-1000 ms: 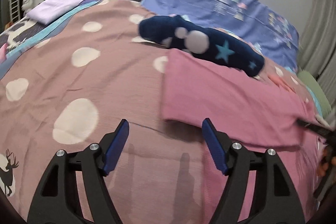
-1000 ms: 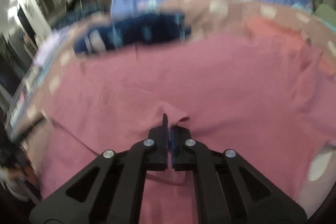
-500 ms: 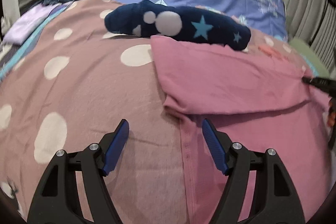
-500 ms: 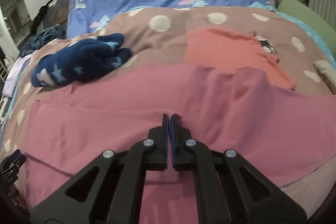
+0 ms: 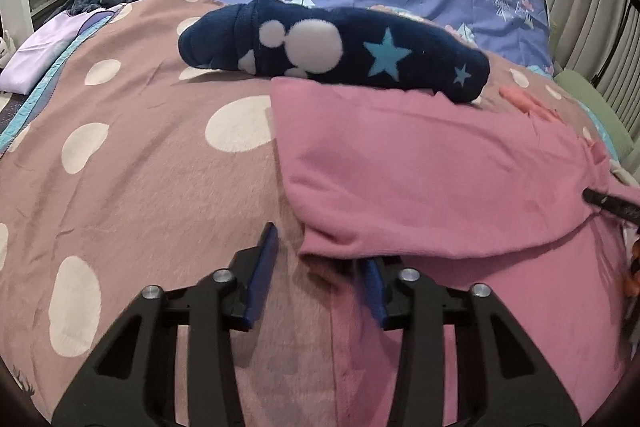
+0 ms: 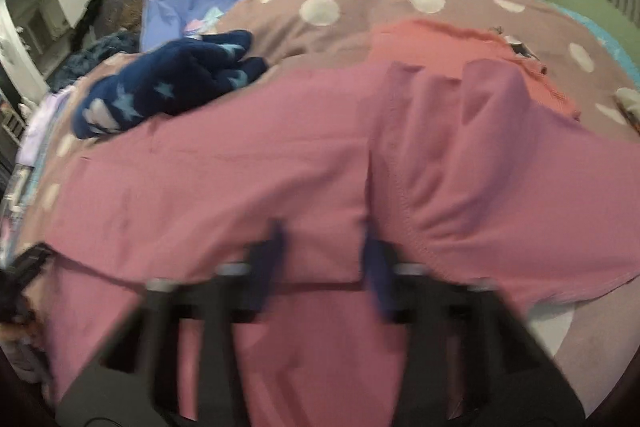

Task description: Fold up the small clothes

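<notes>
Corner of pink garment [image 5: 420, 179], fold running toward three o'clock, sits at twelve inside my left claw [image 5: 318, 249], jaws just closing, not yet clenched.

No legible text — anywhere.

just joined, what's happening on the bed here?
A person with a gripper in each hand is folding a pink garment on a spotted blanket. One layer already lies folded over. The left gripper sits at the fold's corner; its jaws have just been closing, the corner at their tips, not pinched. The right gripper, blurred, has jaws apart over the garment. A navy star-print piece lies behind.
</notes>
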The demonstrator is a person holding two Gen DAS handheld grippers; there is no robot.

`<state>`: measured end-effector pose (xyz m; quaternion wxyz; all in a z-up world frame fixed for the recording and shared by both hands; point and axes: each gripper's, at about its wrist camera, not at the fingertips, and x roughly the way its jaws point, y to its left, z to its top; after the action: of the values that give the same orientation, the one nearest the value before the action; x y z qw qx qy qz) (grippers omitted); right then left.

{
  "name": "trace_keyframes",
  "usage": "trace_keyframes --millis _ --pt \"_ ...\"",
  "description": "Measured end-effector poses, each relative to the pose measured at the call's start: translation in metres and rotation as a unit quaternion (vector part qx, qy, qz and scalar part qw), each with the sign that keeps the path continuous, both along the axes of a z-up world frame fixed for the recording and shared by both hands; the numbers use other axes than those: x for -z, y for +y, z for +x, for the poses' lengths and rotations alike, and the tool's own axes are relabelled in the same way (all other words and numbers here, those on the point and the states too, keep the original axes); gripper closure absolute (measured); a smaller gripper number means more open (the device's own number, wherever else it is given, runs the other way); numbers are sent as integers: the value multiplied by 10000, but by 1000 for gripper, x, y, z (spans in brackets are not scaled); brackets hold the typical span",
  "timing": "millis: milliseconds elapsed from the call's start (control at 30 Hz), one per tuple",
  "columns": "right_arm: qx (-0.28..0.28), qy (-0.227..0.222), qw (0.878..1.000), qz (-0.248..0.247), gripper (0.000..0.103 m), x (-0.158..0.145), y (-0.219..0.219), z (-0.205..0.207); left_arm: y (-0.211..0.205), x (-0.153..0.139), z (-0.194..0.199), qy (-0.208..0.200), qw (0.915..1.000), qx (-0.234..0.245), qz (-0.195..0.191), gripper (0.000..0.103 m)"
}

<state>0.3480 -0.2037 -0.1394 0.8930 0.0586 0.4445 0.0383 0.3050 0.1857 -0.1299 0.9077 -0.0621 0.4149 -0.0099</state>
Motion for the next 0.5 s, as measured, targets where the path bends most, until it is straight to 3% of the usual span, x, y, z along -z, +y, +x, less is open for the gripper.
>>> trace_keyframes --millis 33,133,233,300,367,400,500 --pt "33 -95 9999 -2 102 -3 -2 0 1 -2 -1 -1 10000 -9 -35 99" --pt "331 -309 9984 326 102 -17 -19 -8 3 -9 -13 -127 9995 -136 258 99" --pt "99 12 9999 -21 102 -4 -17 -2 -2 -2 -16 -1 9987 -54 500 98" --pt "105 -119 9999 59 100 -1 -20 -7 -6 -1 -18 6 9975 -114 698 94" --pt "247 -185 9992 268 90 -5 -26 -16 -7 -5 -22 -17 9967 -199 781 74" --pt "322 -271 9984 388 89 -9 -30 -24 -7 -9 -26 -57 9967 -224 776 70" --pt "52 -618 9972 426 86 -22 -28 -47 -15 -24 -41 -218 9971 -78 721 69"
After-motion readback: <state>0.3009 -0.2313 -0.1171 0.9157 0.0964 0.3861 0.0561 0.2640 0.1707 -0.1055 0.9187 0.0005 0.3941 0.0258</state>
